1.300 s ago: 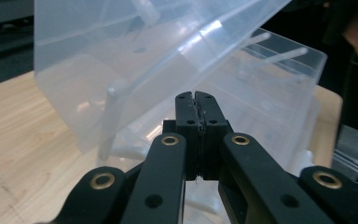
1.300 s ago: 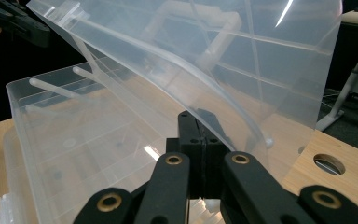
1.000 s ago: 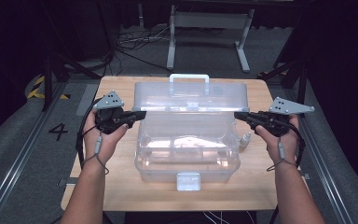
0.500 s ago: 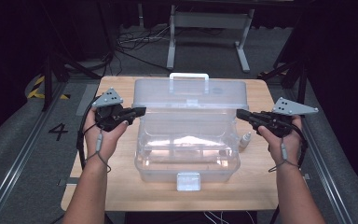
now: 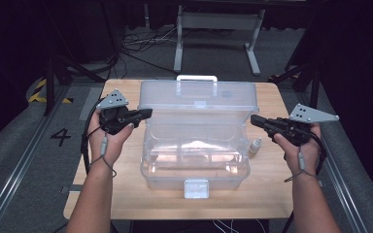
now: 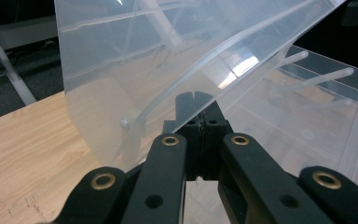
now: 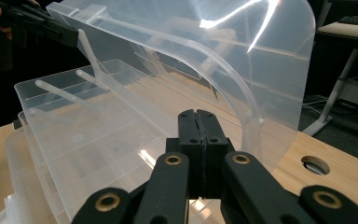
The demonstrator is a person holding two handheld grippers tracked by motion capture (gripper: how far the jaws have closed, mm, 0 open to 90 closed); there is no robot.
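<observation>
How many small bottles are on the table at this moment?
1. A small bottle stands on the wooden table, just right of the clear plastic box and in front of the right gripper. Others could sit hidden behind the box's raised lid.

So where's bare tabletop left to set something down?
Bare wood lies along the near table edge in front of the clear box, and left of it under the left forearm. Right of the box is tighter: a small bottle stands there.

Raised lid (image 5: pixel 199 99) seemingly barring rear access
</observation>
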